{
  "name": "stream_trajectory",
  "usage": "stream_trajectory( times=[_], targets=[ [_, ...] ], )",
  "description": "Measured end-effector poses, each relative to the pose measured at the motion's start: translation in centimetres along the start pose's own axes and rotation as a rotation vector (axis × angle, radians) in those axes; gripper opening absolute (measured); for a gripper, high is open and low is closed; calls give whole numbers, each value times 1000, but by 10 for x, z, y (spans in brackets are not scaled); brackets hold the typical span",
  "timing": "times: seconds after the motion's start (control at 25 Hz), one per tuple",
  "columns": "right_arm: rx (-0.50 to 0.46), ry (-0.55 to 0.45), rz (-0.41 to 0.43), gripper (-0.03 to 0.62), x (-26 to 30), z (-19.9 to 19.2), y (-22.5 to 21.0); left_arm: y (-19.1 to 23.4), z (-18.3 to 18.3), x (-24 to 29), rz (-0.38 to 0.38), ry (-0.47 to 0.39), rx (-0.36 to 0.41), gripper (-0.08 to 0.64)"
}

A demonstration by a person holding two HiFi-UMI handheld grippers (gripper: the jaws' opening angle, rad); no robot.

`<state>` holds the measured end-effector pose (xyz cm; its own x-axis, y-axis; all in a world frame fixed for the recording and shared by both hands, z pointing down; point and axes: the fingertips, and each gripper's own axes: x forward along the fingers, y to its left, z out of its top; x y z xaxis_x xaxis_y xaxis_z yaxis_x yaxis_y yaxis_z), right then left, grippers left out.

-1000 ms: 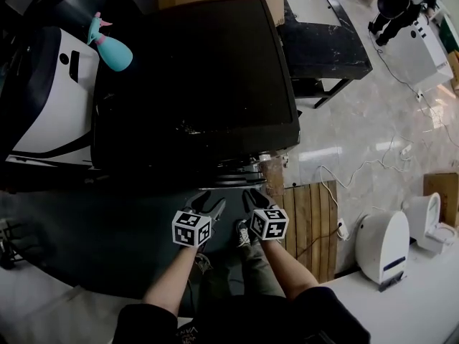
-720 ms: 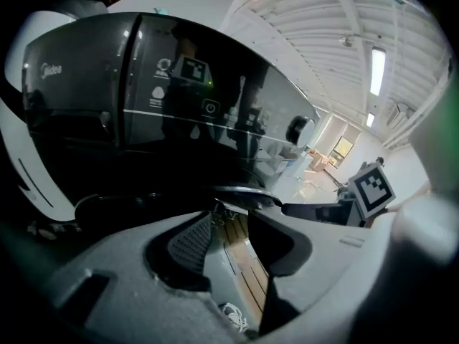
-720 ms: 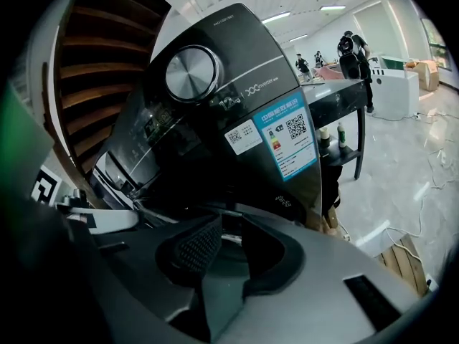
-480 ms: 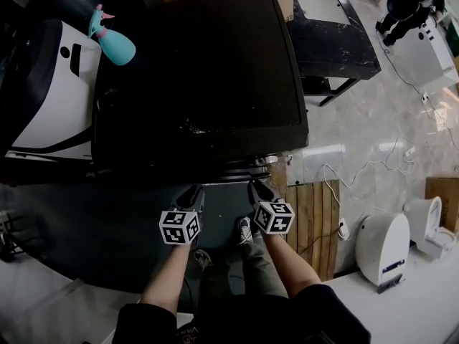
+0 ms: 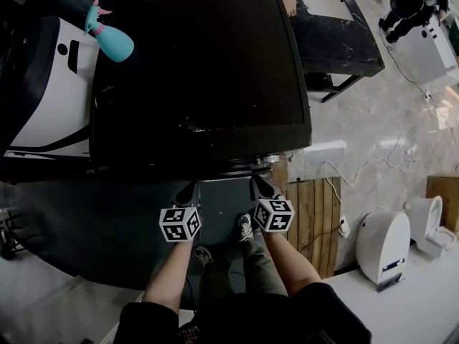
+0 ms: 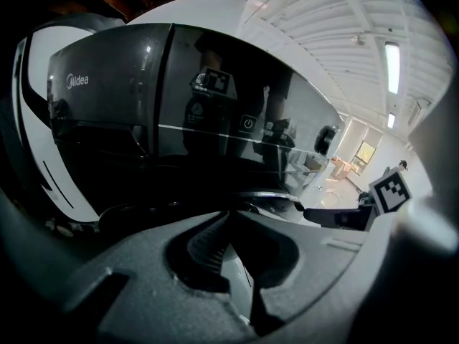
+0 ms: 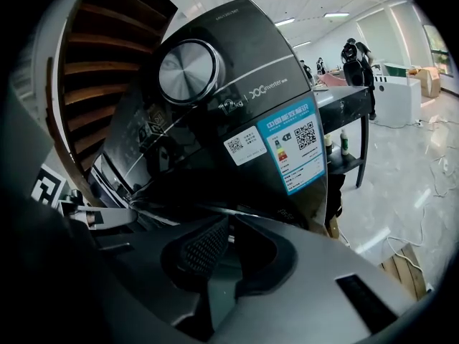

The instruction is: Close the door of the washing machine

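The black washing machine (image 5: 201, 77) fills the head view from above; its front faces me. In the left gripper view its glossy front panel (image 6: 107, 120) shows, and in the right gripper view its dial (image 7: 188, 67). A chrome door rim (image 5: 244, 166) shows under the front edge, and I cannot tell if the door is latched. My left gripper (image 5: 188, 190) and right gripper (image 5: 258, 185) point side by side at the front, just below the rim. Both pairs of jaws have just been closing and stand shut with nothing between them (image 6: 228, 212) (image 7: 228, 219).
A teal spray bottle (image 5: 111, 43) stands on a white machine (image 5: 50, 99) at the left. A black table (image 5: 337, 41) is at the back right. A wooden slat board (image 5: 312, 217), a floor cable (image 5: 358, 167) and a white appliance (image 5: 380, 246) lie to the right.
Both grippers' jaws went from open to shut. The left gripper shifted left and both moved closer to the machine's front edge.
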<state>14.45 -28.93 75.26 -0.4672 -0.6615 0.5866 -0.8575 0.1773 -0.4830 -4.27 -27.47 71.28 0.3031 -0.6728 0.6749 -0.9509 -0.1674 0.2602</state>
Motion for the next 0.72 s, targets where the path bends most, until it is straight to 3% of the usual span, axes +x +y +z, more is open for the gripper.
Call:
stream_trajectory(
  times=[0.36,0.72],
  targets=[
    [5,-8,4,15,3,2,-1,2,1,3,-7,-1,-25,11],
    [27,-21,-58,15,6,5,-1,2,2,5,-13,7,-18,11]
  ],
)
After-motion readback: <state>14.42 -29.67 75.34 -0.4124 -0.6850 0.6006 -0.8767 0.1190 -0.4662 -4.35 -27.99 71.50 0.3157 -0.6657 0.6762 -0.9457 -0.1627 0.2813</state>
